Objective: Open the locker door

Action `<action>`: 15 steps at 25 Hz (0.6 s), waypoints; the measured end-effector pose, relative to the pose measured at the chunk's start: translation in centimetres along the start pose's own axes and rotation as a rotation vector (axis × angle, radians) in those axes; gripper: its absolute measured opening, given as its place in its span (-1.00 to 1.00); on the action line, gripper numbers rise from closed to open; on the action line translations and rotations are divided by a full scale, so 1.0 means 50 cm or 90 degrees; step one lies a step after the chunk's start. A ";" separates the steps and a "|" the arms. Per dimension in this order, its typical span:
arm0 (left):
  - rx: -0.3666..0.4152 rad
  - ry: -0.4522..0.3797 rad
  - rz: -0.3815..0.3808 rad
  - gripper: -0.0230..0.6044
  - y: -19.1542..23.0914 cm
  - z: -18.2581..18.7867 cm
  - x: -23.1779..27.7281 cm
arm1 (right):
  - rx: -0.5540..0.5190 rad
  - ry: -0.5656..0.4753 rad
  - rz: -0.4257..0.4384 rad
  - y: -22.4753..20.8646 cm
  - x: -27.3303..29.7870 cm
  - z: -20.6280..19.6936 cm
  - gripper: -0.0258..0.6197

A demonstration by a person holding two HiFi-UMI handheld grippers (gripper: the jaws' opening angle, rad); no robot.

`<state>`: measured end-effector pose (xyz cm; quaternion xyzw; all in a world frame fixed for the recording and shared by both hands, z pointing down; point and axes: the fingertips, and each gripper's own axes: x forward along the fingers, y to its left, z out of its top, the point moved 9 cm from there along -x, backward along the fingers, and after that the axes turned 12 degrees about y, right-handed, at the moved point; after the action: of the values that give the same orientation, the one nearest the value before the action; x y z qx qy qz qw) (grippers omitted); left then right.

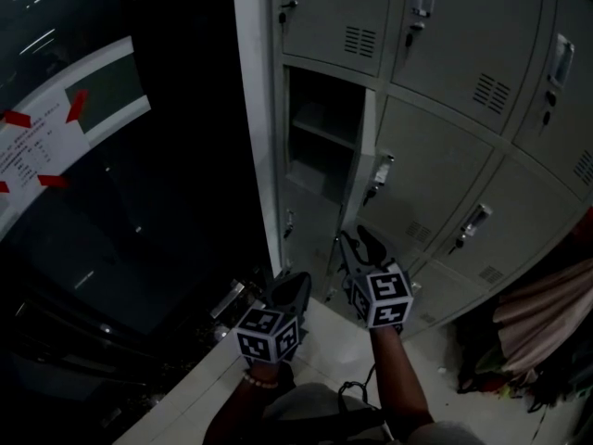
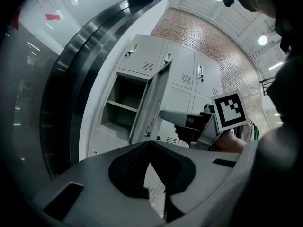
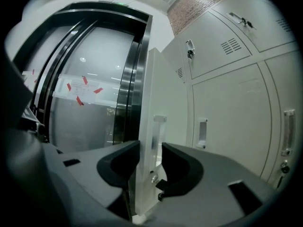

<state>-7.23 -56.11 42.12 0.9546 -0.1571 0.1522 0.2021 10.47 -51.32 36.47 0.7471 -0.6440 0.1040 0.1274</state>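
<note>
Right gripper view: my right fingers are clamping the edge of the open locker door; my left fingers are resting closed, holding nothing.

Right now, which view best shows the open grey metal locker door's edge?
The right gripper view: the grey metal locker door stands edge-on, close, between the jaws of the right gripper. The head view shows it small from above; the left gripper view shows it ajar, farther off.
</note>
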 end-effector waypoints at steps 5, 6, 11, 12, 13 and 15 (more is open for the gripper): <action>-0.002 0.002 0.015 -0.95 0.001 -0.003 -0.022 | -0.005 -0.019 0.002 0.004 -0.018 0.017 -0.39; -0.003 0.002 0.019 -0.95 -0.001 -0.004 -0.028 | -0.004 -0.022 0.003 0.004 -0.027 0.020 -0.39; -0.007 -0.006 0.041 -0.95 -0.019 -0.020 -0.063 | -0.006 -0.033 0.037 0.016 -0.086 0.010 -0.55; -0.012 -0.005 0.047 -0.95 -0.023 -0.028 -0.072 | -0.001 -0.031 0.044 0.018 -0.097 -0.002 -0.68; -0.018 -0.003 0.053 -0.95 -0.028 -0.038 -0.081 | 0.005 -0.026 0.050 0.020 -0.109 -0.017 -0.81; -0.028 0.006 0.064 -0.95 -0.040 -0.061 -0.102 | 0.020 -0.011 0.061 0.023 -0.130 -0.053 -0.92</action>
<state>-11.78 -51.83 42.28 0.9401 -0.2075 0.1630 0.2159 8.41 -44.53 36.93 0.7181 -0.6786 0.1134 0.1052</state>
